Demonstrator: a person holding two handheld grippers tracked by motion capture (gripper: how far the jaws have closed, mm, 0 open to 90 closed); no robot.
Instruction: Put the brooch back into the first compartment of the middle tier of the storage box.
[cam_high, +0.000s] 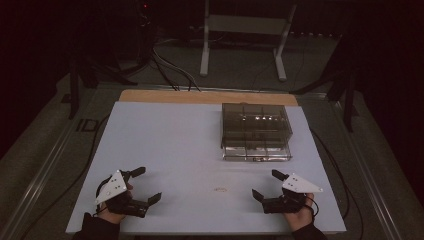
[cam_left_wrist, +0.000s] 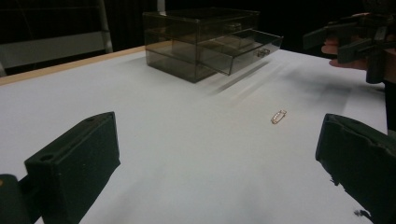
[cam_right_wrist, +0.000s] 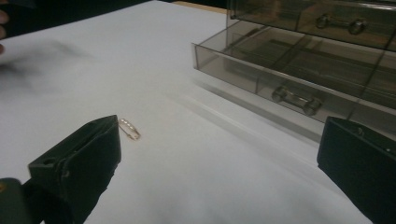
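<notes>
A small gold clip lies flat on the white table, between the two grippers near the front; it also lies ahead of the left jaws and close to the right gripper's left jaw. A smoky clear drawer box stands at the back right with its lower drawer pulled out. My left gripper rests open at the front left, nothing between its jaws. My right gripper is open at the front right, also holding nothing.
A wooden strip runs along the table's far edge. Beyond it stand a white metal frame and dark cables on the floor. A cable trails off the table's right side. The drawer's inside is split into several compartments.
</notes>
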